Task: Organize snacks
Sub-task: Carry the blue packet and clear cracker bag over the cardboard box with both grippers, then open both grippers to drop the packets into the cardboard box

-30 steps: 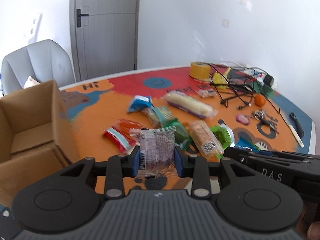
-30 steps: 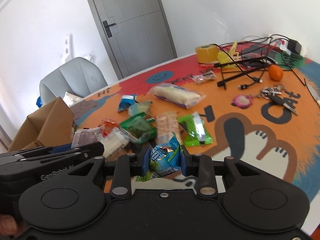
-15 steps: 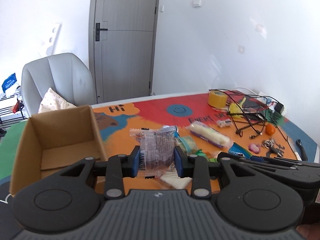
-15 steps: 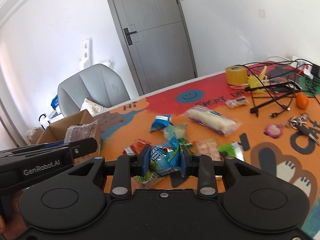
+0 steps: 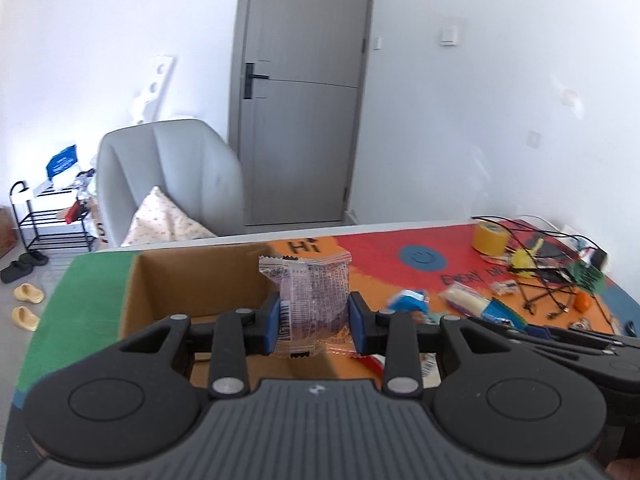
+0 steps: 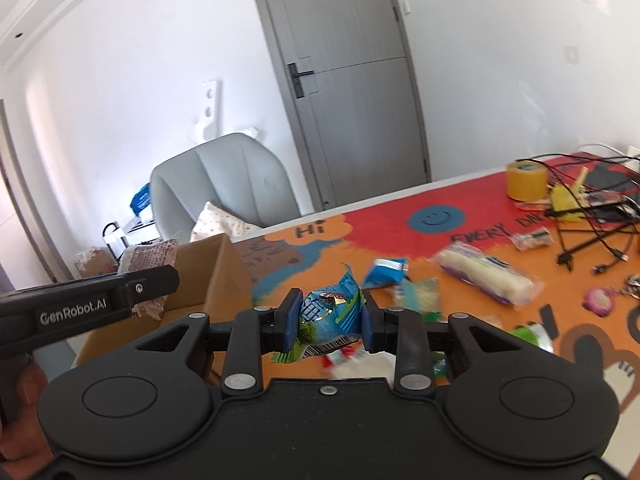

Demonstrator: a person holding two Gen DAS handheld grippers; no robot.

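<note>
My left claw (image 5: 313, 316) clamped on clear-wrapped purple snack pack (image 5: 310, 296), held upright in air at open cardboard box (image 5: 200, 284), near its right wall. My right claw (image 6: 329, 322) clamped on blue-green snack packet (image 6: 328, 316), above table (image 6: 500, 320), right of box. Rest of snacks lie loose on table: blue packet (image 6: 386, 274), long white bar (image 6: 486, 280).
</note>
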